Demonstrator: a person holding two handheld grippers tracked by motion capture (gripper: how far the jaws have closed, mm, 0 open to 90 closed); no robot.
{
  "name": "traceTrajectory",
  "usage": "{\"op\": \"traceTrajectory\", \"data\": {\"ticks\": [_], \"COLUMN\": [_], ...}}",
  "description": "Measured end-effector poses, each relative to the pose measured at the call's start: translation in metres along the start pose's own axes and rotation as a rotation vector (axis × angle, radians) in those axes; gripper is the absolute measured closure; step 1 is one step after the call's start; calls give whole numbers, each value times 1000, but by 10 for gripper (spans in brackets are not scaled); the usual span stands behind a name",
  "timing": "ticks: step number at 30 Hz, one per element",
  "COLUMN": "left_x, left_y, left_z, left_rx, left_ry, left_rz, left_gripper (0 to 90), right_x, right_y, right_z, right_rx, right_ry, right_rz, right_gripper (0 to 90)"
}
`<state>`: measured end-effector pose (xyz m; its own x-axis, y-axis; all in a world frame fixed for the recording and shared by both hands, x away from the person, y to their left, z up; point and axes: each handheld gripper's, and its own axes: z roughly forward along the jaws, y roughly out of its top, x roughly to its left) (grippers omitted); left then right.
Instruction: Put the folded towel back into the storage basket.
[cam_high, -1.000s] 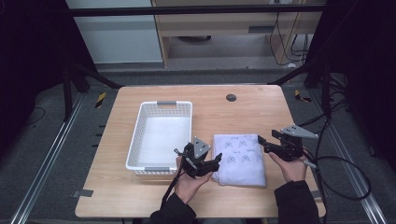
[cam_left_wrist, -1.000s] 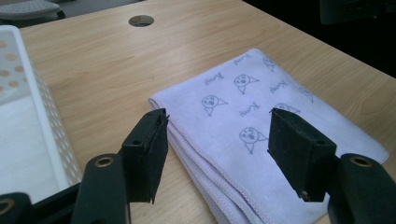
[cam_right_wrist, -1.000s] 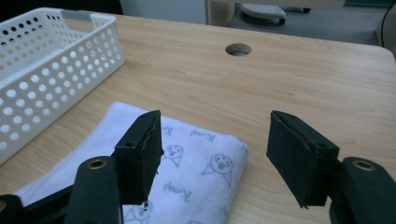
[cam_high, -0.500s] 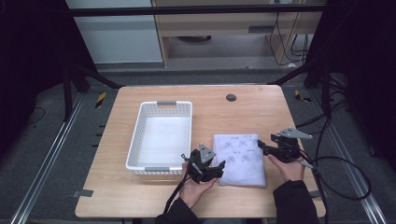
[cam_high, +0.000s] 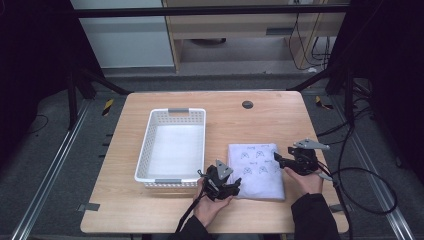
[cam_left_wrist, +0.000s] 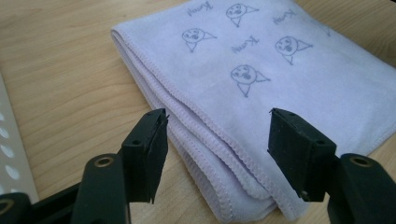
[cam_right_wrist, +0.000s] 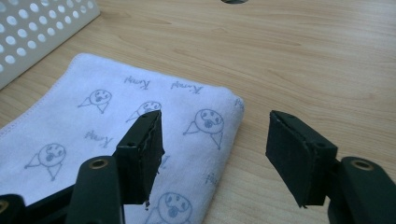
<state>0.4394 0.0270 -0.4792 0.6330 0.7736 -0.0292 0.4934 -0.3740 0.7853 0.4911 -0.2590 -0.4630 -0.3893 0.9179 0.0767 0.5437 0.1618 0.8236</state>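
Note:
A folded pale lilac towel (cam_high: 256, 170) printed with small grey faces lies flat on the wooden table (cam_high: 260, 120), right of the basket. My left gripper (cam_high: 234, 189) sits at the towel's near left corner, jaws open and straddling its stitched folded edge (cam_left_wrist: 205, 128). Over on the towel's right edge, my right gripper (cam_high: 278, 161) is open too, with one jaw over the cloth (cam_right_wrist: 116, 121) and the other over bare wood. Neither gripper holds anything.
A white perforated plastic basket (cam_high: 172, 145) stands left of the towel, holding only a pale liner. A dark round hole (cam_high: 247, 104) marks the tabletop at the back. Cables trail off the table's right side.
My left gripper has moved right and nearer, from beside the basket to the towel's near left corner. My right gripper has edged left onto the towel's right edge.

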Motion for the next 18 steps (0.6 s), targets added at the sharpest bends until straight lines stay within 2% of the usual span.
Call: {"op": "traceTrajectory", "data": {"ticks": [7, 18], "left_x": [-1, -1], "left_y": [-5, -10], "left_z": [5, 12], "left_rx": [26, 50], "left_ry": [13, 17], "left_rz": [-4, -33], "left_gripper": [362, 345], "right_x": [2, 6], "right_y": [-3, -9], "right_z": [7, 23], "right_rx": [18, 64], "right_ry": [7, 30], "right_rz": [-8, -10], "right_gripper": [348, 335]}}
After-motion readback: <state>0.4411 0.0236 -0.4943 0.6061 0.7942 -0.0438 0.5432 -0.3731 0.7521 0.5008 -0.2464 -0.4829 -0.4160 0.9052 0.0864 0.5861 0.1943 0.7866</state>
